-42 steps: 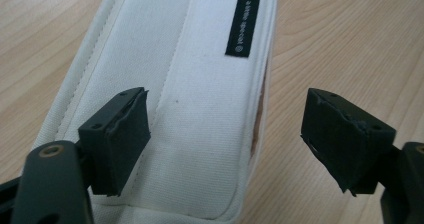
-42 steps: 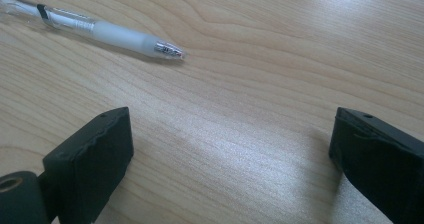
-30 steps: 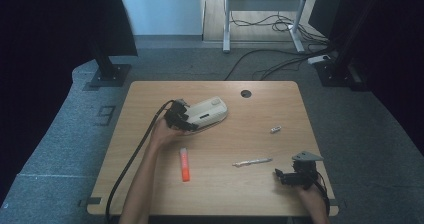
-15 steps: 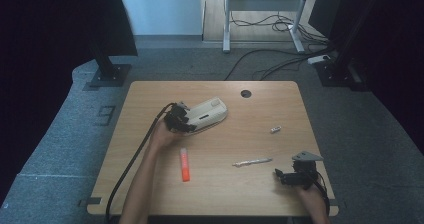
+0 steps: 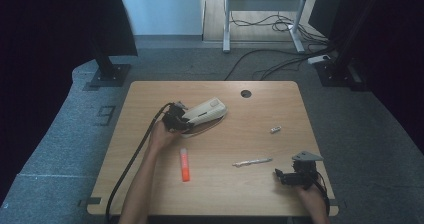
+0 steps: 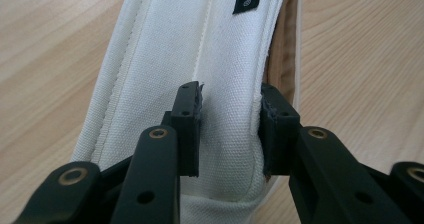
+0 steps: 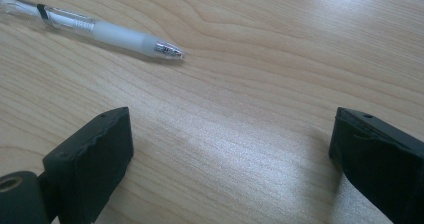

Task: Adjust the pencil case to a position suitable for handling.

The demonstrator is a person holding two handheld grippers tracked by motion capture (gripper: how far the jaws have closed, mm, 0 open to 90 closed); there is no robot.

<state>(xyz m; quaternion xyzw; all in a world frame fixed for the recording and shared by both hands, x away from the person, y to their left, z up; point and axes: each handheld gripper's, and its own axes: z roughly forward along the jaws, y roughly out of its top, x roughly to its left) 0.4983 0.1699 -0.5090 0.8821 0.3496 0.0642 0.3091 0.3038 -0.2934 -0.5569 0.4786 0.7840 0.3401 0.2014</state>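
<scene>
Left gripper view showed my left claw (image 6: 230, 129) just closing, pinching the white pouch's (image 6: 200, 49) edge; I judged a deeper bite safer. Right claw (image 7: 225, 159) gaped wide.

- The person's left forearm reaches up from the bottom edge of the high view, its hand wrapped around the left gripper (image 5: 178, 119), whose black cable trails back along the arm.
- In the left gripper view, the left gripper (image 6: 229, 124) has just been closing its 2 jaws, and the pads now pinch white fabric between them.
- The right hand (image 5: 311, 200) sits low at the near right, holding the right gripper (image 5: 280, 175) level.
- The right gripper (image 7: 230, 149) keeps its 2 jaws spread wide apart.
</scene>
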